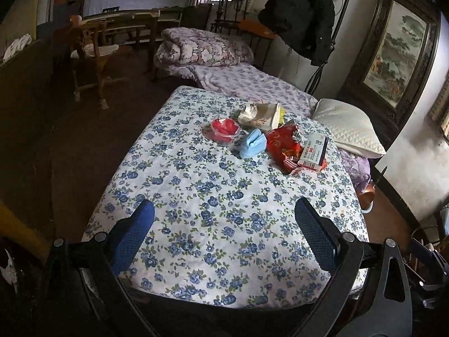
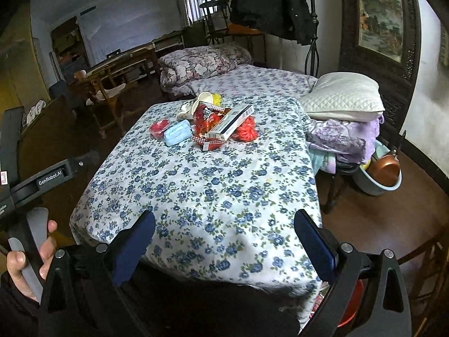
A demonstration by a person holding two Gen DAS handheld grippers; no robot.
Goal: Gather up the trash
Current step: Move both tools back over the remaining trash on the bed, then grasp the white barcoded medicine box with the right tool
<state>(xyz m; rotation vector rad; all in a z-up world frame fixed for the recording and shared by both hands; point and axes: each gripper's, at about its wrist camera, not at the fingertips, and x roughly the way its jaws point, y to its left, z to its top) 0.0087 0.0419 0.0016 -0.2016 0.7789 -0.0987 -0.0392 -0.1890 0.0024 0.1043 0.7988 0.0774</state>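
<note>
Blue-padded jaws of the left gripper (image 1: 224,213) are held wide apart, nothing between them, above the near edge of a bed covered by a blue floral sheet (image 1: 219,224). Jaws of the right gripper (image 2: 224,224) are likewise spread and empty over the same near edge; a hand (image 2: 25,258) is seen at the left on the other gripper's handle.

Trash is clustered mid-bed, well apart from both grippers. A clear plastic cup with red contents (image 1: 225,130) sits on the left of the cluster, with a crumpled blue mask (image 1: 253,143) just beside it. A red snack wrapper (image 1: 283,146) lies to the right, with a white medicine box (image 1: 313,150) resting on it. A beige paper bag (image 1: 259,115) lies behind these, something yellow partly hidden behind it.

A white quilted pillow (image 1: 348,129) lies at the right of the bed, and a folded floral quilt (image 1: 202,47) at the far end.
</note>
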